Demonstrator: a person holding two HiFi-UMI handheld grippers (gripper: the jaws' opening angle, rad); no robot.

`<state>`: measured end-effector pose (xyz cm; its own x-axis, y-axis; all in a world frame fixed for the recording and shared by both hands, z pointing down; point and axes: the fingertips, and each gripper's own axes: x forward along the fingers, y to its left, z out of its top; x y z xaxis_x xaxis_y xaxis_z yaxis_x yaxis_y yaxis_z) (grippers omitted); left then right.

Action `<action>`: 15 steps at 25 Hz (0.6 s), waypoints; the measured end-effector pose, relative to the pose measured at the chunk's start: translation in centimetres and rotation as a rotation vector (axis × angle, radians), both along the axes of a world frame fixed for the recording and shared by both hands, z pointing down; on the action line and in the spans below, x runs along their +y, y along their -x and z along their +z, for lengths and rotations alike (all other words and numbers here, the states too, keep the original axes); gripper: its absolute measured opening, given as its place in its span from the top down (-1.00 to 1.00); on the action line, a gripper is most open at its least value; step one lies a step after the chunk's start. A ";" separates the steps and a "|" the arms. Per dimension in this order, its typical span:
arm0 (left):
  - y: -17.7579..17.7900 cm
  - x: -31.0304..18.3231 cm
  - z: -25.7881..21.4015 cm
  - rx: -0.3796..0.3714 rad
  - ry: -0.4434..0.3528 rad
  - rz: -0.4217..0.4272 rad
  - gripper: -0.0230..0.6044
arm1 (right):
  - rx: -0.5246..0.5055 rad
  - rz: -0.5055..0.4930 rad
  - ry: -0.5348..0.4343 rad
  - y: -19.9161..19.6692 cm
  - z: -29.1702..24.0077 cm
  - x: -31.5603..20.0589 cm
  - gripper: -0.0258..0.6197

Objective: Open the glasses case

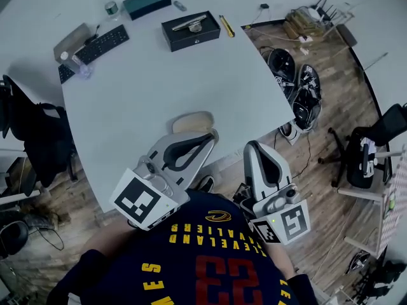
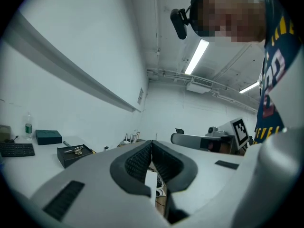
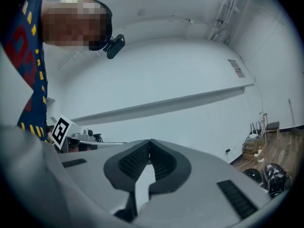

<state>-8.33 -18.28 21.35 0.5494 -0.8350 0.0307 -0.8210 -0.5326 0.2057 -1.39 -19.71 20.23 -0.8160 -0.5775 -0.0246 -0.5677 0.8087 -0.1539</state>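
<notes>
Though closed, left hand-held gripper (image 1: 213, 135), right hand-held gripper (image 1: 252, 145) near glasses case (image 1: 191, 121).

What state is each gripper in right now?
Left gripper: jaws closed, holding nothing.
Right gripper: jaws closed, holding nothing.

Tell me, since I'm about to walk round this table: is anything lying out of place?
Yes: shoes and loose cables lie scattered on the wooden floor right of the table. Nothing on the table looks spilled or damaged.
</notes>
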 end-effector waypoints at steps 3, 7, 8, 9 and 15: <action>0.4 -0.1 0.2 -0.004 -0.007 -0.011 0.88 | 0.003 -0.010 0.003 0.2 0.2 0.2 0.87; 0.6 -0.2 0.4 -0.003 -0.001 -0.015 0.88 | 0.005 -0.010 0.014 0.4 0.4 0.0 0.87; 0.7 -0.2 0.5 -0.003 0.002 -0.015 0.88 | 0.006 -0.010 0.015 0.4 0.4 -0.1 0.87; 0.7 -0.3 0.5 -0.003 0.003 -0.015 0.88 | 0.006 -0.011 0.016 0.4 0.4 -0.1 0.87; 0.5 -0.3 0.4 -0.001 0.011 -0.016 0.88 | 0.001 -0.017 0.025 0.3 0.5 0.0 0.87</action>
<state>-8.85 -18.58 21.77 0.5360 -0.8432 0.0406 -0.8296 -0.5171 0.2107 -1.74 -19.75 20.73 -0.8260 -0.5636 -0.0094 -0.5538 0.8145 -0.1730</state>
